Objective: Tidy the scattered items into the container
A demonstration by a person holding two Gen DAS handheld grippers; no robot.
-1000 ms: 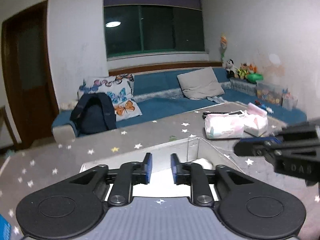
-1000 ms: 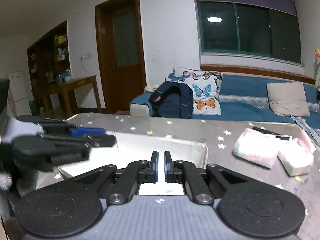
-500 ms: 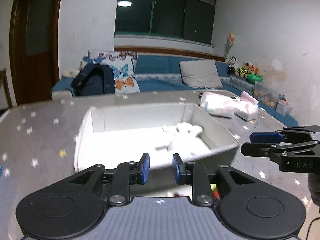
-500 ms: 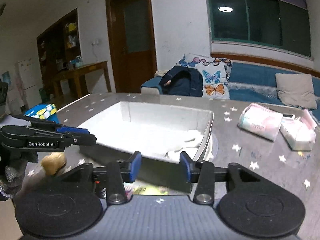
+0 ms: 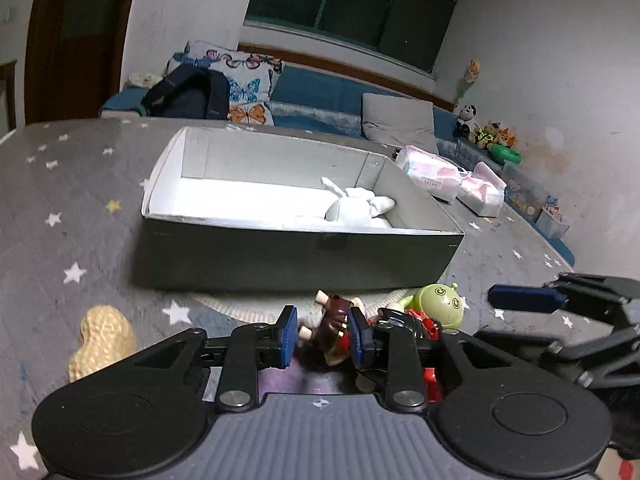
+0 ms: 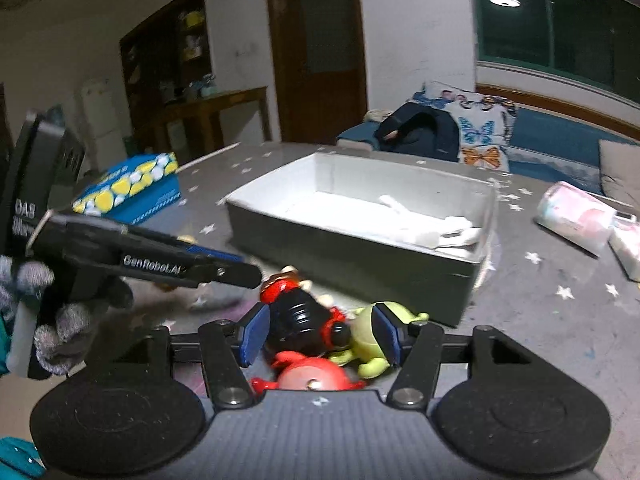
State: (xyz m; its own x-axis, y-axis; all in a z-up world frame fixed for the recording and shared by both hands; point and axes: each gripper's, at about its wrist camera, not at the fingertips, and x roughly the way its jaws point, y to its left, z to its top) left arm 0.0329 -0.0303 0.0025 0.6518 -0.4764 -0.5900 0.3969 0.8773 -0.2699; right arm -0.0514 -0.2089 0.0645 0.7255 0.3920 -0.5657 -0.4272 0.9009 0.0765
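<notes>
Toys lie in a small heap just ahead of both my grippers, on the near side of the box [image 5: 280, 256], so I judge the tidying only partly done. Inside the box, toward its far right corner from my left gripper [image 5: 323, 337], one white soft toy [image 5: 356, 208] with long ears already rests on the pale floor; the rest of the box looks bare. Still out on the star-printed table [image 5: 60, 184] are a brown figure [image 5: 334, 316], a green big-eyed doll [image 5: 440, 304], a black and red toy [image 6: 304, 320], a red round piece [image 6: 312, 376] and, off to the left of my left gripper, a tan peanut-shaped thing [image 5: 104, 336]. My left gripper's jaws are opening, with the brown figure between them; I cannot see either pad pressing on it. My right gripper [image 6: 320, 334] is opening too, its blue pads standing either side of the black and red toy and the green doll, which lie loose between them and close against each other. The brown figure looks small, hard and knobbly, with pale pegs sticking out, so I expect it to twist in a pinch. The green doll looks smooth and rounded, lying on its side. Tissue packs [image 5: 432, 170] beyond the box look like no part of the job.
</notes>
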